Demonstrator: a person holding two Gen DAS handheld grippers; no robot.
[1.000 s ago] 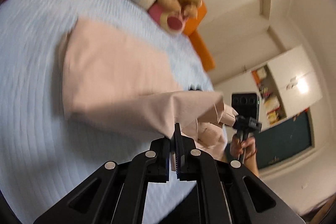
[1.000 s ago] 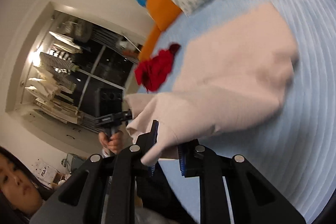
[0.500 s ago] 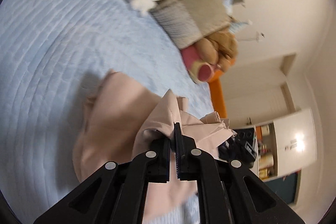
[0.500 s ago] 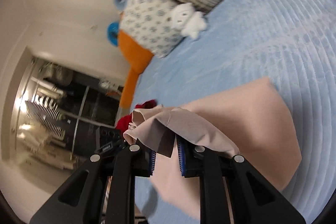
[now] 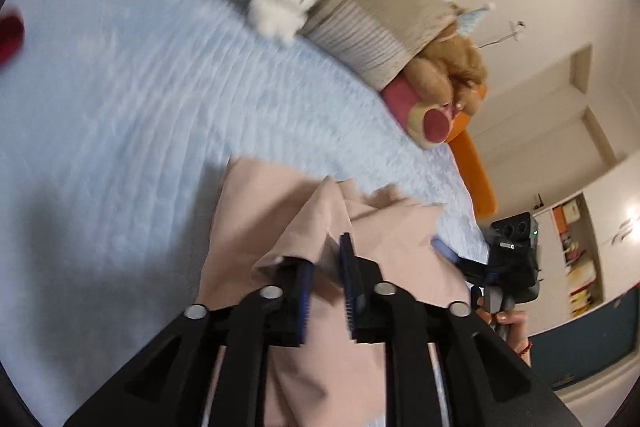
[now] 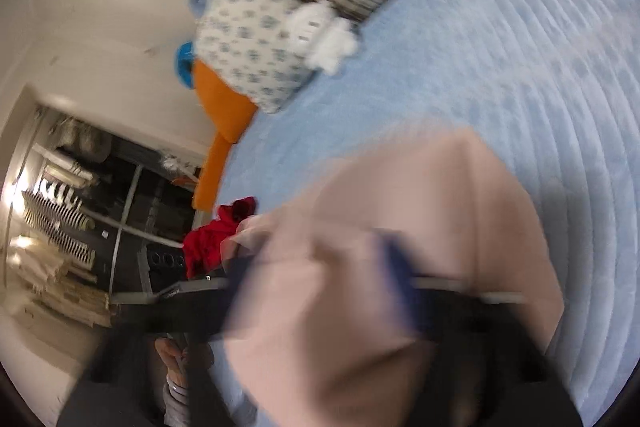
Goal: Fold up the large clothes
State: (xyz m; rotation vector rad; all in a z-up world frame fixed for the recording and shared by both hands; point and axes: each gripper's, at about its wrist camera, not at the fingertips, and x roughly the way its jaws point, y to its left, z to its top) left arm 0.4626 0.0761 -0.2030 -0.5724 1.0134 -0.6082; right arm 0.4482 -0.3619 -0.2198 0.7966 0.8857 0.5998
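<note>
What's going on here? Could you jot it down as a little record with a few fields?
Place: bed with a light blue cover
Garment: pink cloth, lying folded over on the cover
Left gripper: jaws have just been opening, slightly apart, a fold of the cloth between them
Right gripper: jaws have just been opening, now wide over the cloth, blurred
Nearby: white plush toy, patterned pillow, red garment

Each black gripper [image 5: 326, 273] has blue ribbed pads, silver round screws and triangular cut-outs.
</note>
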